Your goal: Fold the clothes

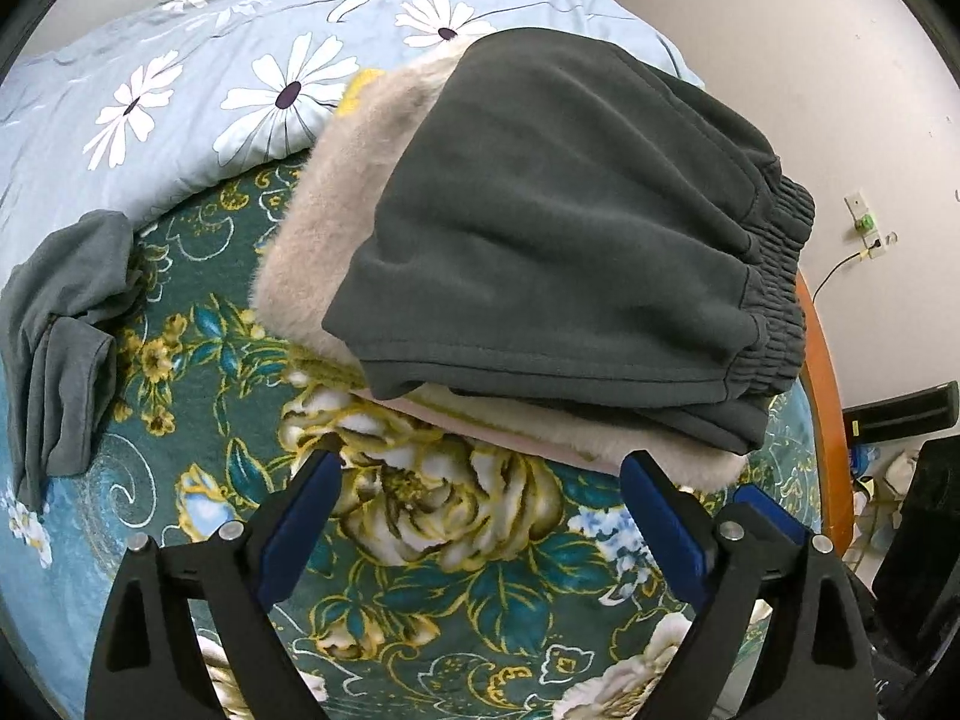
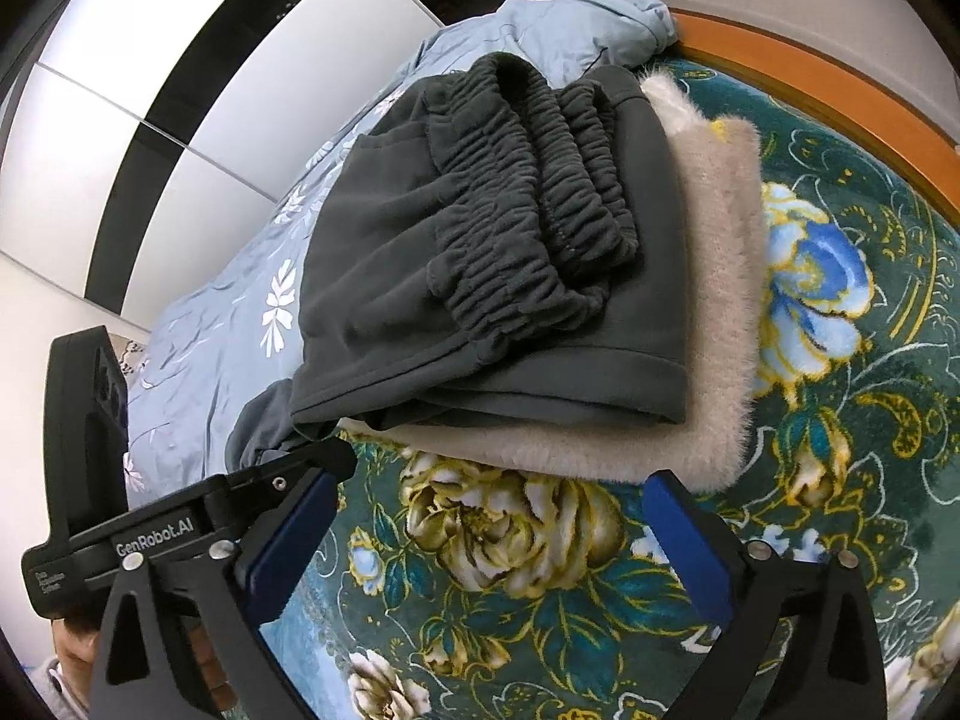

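Dark grey trousers (image 1: 558,222) are seen folded atop a fluffy beige garment (image 1: 312,246), stacked on the bed just beyond the jaws of both grippers. Left gripper (image 1: 480,483) and right gripper (image 2: 495,507) are spread wide, with nothing held. One grey garment (image 1: 60,342), lying crumpled off to the left gripper's left side, appears left to fold.
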Tool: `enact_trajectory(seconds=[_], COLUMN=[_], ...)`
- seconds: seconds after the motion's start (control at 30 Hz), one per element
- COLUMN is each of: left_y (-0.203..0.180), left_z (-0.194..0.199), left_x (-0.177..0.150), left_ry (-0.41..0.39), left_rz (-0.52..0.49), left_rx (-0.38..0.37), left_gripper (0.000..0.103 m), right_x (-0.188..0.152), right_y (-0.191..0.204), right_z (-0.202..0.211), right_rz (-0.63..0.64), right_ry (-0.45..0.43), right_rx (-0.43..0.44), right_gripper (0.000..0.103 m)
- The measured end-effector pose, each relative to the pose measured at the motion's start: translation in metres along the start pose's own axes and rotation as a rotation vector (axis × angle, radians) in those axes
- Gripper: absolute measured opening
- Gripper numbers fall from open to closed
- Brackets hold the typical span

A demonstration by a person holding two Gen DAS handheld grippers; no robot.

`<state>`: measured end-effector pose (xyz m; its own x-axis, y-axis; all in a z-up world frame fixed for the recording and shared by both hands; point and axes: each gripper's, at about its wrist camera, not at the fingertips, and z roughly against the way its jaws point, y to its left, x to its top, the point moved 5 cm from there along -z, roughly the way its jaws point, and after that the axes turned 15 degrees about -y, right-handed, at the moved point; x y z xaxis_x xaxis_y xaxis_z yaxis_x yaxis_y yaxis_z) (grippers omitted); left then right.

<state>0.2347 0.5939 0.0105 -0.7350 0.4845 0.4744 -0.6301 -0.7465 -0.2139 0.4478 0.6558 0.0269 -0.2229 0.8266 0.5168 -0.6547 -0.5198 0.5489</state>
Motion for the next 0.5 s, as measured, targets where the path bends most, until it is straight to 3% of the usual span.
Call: enact_trajectory(seconds=[0.5], left_y=[0.0067], left_z=[0.0071], left_x=[0.0068], left_ry=[-0.124], left_rz=[-0.029], left_rx=[0.039], left_gripper=[0.098], right_x=[0.0018], right_y=[-0.0037], right_z=[-0.0043], right_rz=[0.012], right_ry=[-0.021], right_rx=[-0.026], right_gripper=[0.103])
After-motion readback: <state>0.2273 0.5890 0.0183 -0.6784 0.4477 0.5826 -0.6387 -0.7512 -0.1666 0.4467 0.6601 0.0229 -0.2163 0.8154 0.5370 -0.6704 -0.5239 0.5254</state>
